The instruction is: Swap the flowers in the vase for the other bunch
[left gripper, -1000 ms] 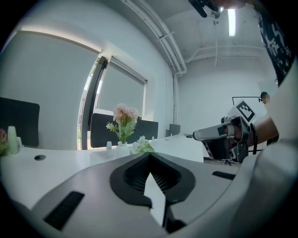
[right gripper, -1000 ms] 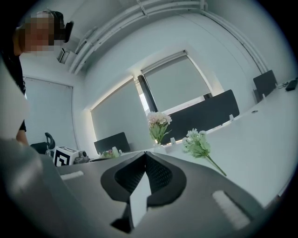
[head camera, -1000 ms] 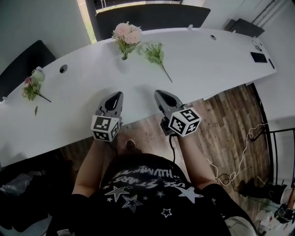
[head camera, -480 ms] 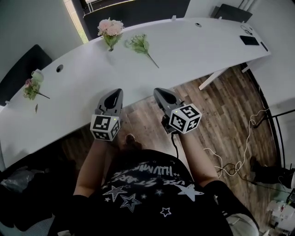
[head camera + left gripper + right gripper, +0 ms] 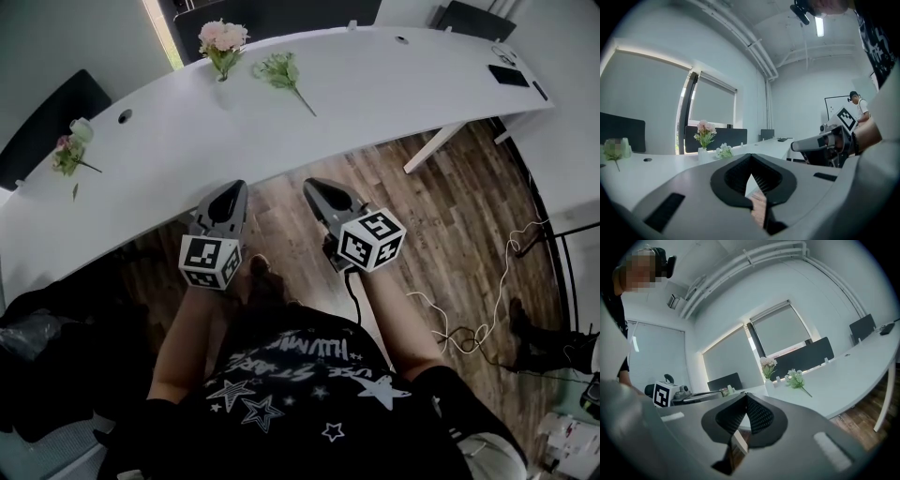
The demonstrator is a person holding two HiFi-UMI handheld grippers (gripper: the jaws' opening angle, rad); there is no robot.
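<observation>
A pink flower bunch (image 5: 222, 37) stands in a white vase (image 5: 702, 154) at the far edge of the long white table (image 5: 375, 94). A green-and-white bunch (image 5: 281, 70) lies flat just to its right. The left gripper (image 5: 234, 192) and right gripper (image 5: 314, 187) hang side by side over the wooden floor, short of the table's near edge and well away from the flowers. Both are shut with nothing between the jaws. The left gripper view shows the pink bunch (image 5: 705, 132) and the lying bunch (image 5: 724, 151) far ahead. They are just as far off in the right gripper view: pink bunch (image 5: 768, 364), lying bunch (image 5: 797, 379).
A small flower sprig (image 5: 67, 157) and a pale cup (image 5: 82, 131) sit at the table's left end. A dark phone (image 5: 511, 77) lies at its right end. Cables (image 5: 487, 309) trail over the wooden floor (image 5: 441, 216), and a black bag (image 5: 37, 366) lies at lower left.
The person has backed away from the table. Both grippers, earlier over its near edge, are now over the floor, and the flowers have receded toward the top of the head view.
</observation>
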